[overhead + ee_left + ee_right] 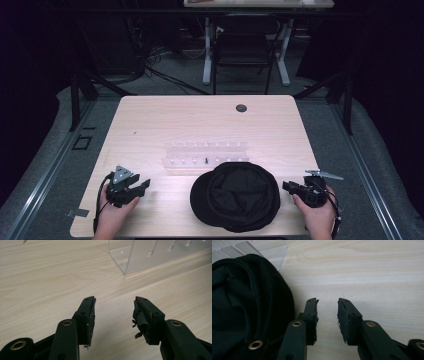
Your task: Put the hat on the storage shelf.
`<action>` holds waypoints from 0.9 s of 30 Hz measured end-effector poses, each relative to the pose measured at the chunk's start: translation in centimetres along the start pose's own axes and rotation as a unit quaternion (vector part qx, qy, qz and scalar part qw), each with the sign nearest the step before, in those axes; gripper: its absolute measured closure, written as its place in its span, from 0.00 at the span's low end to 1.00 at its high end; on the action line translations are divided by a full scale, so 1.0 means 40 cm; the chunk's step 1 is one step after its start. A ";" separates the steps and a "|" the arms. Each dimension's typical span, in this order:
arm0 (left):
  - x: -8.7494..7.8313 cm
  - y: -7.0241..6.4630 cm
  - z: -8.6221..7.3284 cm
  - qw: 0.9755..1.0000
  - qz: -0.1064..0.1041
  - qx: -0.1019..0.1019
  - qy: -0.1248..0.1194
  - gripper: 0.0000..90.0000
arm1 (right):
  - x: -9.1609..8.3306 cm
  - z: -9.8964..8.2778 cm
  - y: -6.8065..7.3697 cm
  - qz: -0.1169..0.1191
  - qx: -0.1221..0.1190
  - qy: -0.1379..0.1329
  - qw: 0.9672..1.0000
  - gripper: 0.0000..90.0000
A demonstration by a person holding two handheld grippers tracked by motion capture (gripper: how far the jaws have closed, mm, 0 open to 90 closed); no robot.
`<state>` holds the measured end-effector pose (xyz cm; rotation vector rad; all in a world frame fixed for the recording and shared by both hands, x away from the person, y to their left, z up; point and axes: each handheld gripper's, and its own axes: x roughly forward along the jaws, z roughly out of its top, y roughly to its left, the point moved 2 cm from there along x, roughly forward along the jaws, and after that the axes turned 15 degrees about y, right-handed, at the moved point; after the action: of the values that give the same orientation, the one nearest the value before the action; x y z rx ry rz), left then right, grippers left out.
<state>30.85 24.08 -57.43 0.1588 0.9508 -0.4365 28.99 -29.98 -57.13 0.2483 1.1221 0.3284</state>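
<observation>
I hold both tongs, left [144,185] and right [286,186], released and empty beside the untouched black cap [236,196]; nothing begun.

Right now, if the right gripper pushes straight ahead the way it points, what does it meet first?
Probably nothing: the right gripper, jaws open, points over bare table. The black cap lies just beside that line, so its edge might brush the jaw nearest it.

Your table [150,120] is pale wood-grain, smooth and matt. The black cap [236,196] before you is soft, matt cloth with folds. The rack [155,255] is clear, glossy plastic. Your left gripper [114,315] has matt black plastic jaws, brass-coloured rivets and frayed, rough pads [140,320].
</observation>
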 end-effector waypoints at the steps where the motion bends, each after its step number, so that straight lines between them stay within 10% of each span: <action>1: 0.000 -0.002 0.001 1.000 -0.003 0.001 -0.001 0.57 | 0.001 -0.001 0.001 0.000 0.002 -0.001 1.000 0.81; 14: 0.004 -0.026 0.010 1.000 -0.015 0.024 0.008 0.59 | -0.040 0.020 0.050 -0.039 -0.021 0.017 0.999 0.81; 27: 0.002 -0.022 0.009 1.000 -0.017 0.017 0.005 0.59 | -0.106 0.065 0.092 -0.025 -0.007 0.056 0.998 0.86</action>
<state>30.77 23.14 -57.23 0.1755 0.9565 -0.4830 29.22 -28.26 -51.19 0.1910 1.2348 0.3081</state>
